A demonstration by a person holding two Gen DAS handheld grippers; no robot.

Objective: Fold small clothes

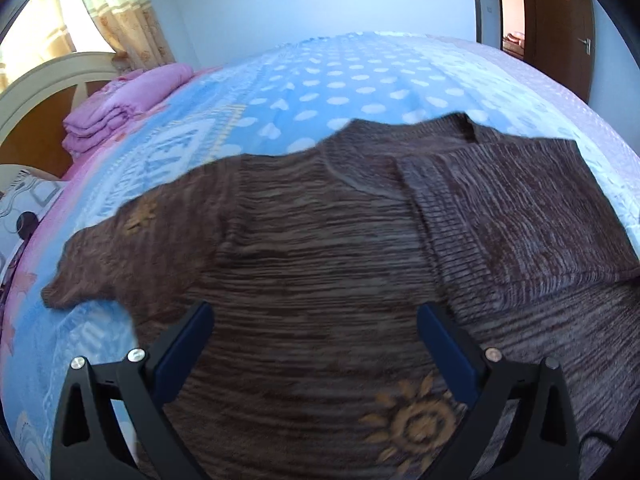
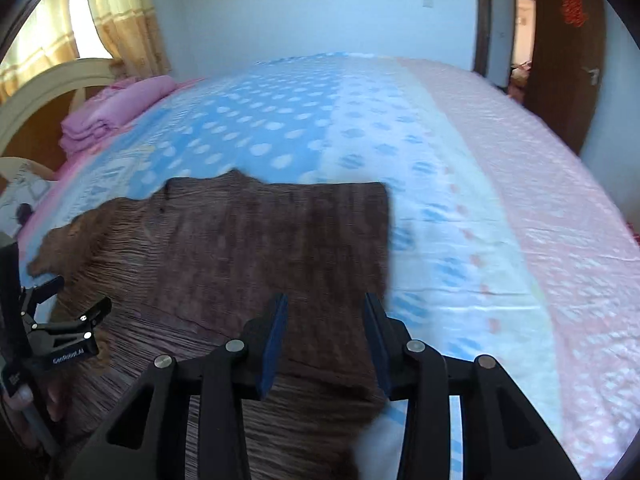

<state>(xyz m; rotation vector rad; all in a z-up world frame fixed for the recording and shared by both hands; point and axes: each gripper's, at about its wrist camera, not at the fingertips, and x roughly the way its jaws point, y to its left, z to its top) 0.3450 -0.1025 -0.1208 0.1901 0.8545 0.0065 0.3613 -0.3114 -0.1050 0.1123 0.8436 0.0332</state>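
A brown knit sweater (image 1: 320, 248) with orange sun motifs lies flat on the bed. Its right side and sleeve (image 1: 520, 208) are folded over onto the body; its left sleeve (image 1: 100, 256) sticks out to the left. My left gripper (image 1: 316, 316) is open wide and empty, just above the sweater's lower body. My right gripper (image 2: 326, 304) is open and empty, above the folded right edge of the sweater (image 2: 260, 240). The left gripper also shows in the right wrist view (image 2: 68, 296), at the far left over the sweater.
The bed carries a blue blanket with white dots (image 1: 340, 80) and a pink-and-white sheet (image 2: 540, 200) on the right. Folded pink bedding (image 1: 120, 108) lies by the headboard (image 1: 44, 80) at the left. A brown door (image 2: 568, 52) stands at the far right.
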